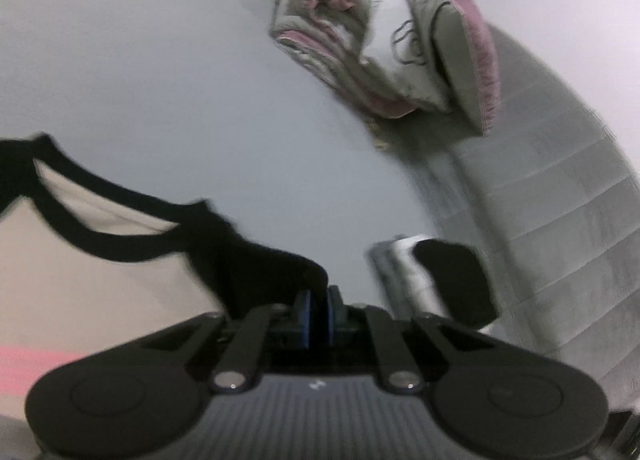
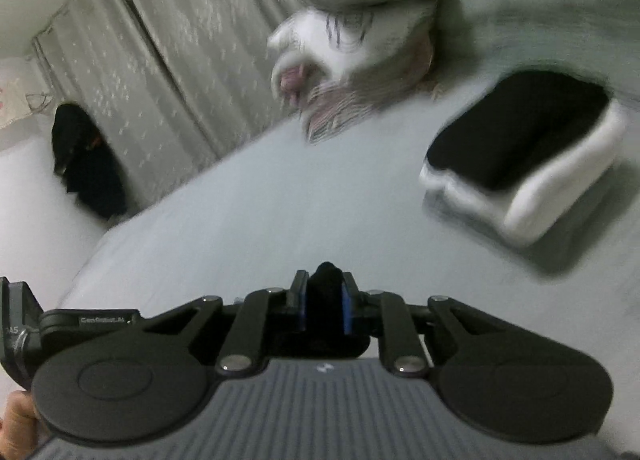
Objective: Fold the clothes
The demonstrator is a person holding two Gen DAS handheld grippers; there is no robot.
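The left tool (image 1: 319, 302) is clamped on black cloth at the shoulder of a shirt (image 1: 100, 260), cream with a black neckband, which hangs away to the left of this tool over the bed (image 1: 180, 80); the right tool (image 2: 324, 300) is also closed on a small fold of black cloth, only a tip showing between its fingers, and I judge it is the same shirt, though the rest of it is not in this view; both pictures are blurred, so the tools seem to be in motion. The main risk, as I judge it, is that the thin grip slips; the right tool has very little cloth, and a fast swing or uneven pull could free it, so the shirt would fall crooked and need spreading again; another risk is that the shirt lands on the folded stack (image 2: 520, 168) with a black piece on top, which lies near on the bed to the right, and disturbs it; the pillows (image 1: 400, 44) at the far side are well apart and are no trouble.
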